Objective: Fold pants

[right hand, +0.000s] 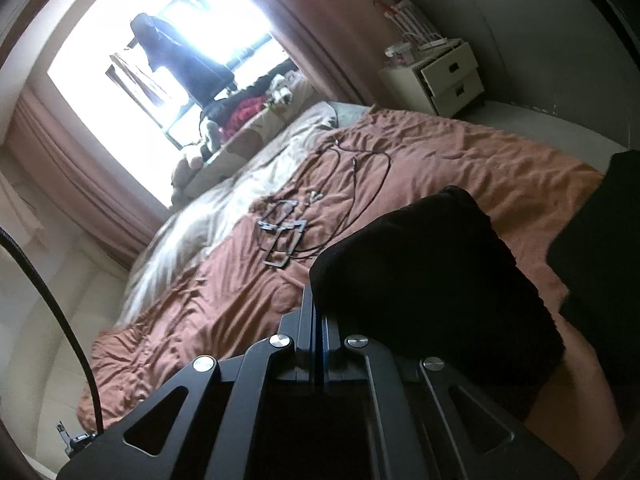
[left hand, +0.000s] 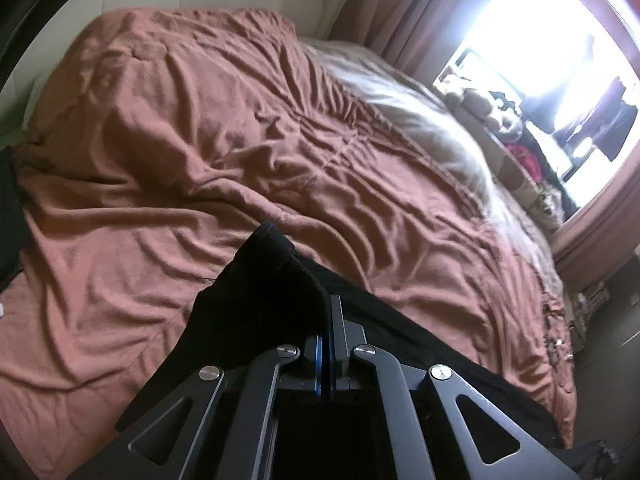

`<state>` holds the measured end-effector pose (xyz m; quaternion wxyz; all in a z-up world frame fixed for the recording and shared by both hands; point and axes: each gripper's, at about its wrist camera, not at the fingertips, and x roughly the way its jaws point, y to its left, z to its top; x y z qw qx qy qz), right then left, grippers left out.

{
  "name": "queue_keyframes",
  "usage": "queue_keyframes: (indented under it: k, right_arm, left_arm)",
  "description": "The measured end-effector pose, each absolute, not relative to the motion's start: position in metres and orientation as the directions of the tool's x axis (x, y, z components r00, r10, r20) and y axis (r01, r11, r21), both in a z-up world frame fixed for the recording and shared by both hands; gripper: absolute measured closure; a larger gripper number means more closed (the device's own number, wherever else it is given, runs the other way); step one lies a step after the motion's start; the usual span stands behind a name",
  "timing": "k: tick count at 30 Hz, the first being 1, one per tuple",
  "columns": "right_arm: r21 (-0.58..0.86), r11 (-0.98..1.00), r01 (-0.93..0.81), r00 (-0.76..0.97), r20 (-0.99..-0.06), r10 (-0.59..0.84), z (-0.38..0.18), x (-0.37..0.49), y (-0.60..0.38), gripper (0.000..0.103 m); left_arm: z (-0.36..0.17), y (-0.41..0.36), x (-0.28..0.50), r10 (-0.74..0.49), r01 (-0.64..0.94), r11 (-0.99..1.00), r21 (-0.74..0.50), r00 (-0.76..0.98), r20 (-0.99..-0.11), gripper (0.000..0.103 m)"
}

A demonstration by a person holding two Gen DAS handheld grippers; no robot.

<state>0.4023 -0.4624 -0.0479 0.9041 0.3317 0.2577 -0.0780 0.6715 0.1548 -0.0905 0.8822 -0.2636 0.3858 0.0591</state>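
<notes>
Left claw (left hand: 329, 320), right claw (right hand: 319, 320) both pinched black pants (left hand: 276, 280) above bed (left hand: 160, 160); best kept level, taut.

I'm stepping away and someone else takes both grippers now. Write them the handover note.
Left gripper: shut on the black pants, cloth bunched over the fingers.
Right gripper: shut on the same pants, a fold draped over its right side.
Pants are lifted above the brown blanket on the bed; more dark cloth lies at the blanket's edge, unclear if it is theirs.
Cables and flat frames lie on the blanket ahead of the right gripper.
Done: both ends gripped. Left: lay flat, fold, release.
</notes>
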Motion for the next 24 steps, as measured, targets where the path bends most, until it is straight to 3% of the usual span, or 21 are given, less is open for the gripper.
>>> queue_keyframes:
  k: [17,24]
  right_arm:
    - [0.466,0.748,0.473,0.731,-0.681,-0.038,-0.077,0.513,-0.441,0.103]
    - [0.444,0.749,0.491,0.723,-0.687,-0.066,-0.082,0.535,-0.441,0.103]
  left_arm:
    - [-0.156,0.152,0.753,-0.049,-0.411,0.843,-0.347,0.583,-0.811,0.101]
    - [-0.170,0.153,0.767,-0.065,-0.418,0.839,-0.348,0.558,-0.827,0.101]
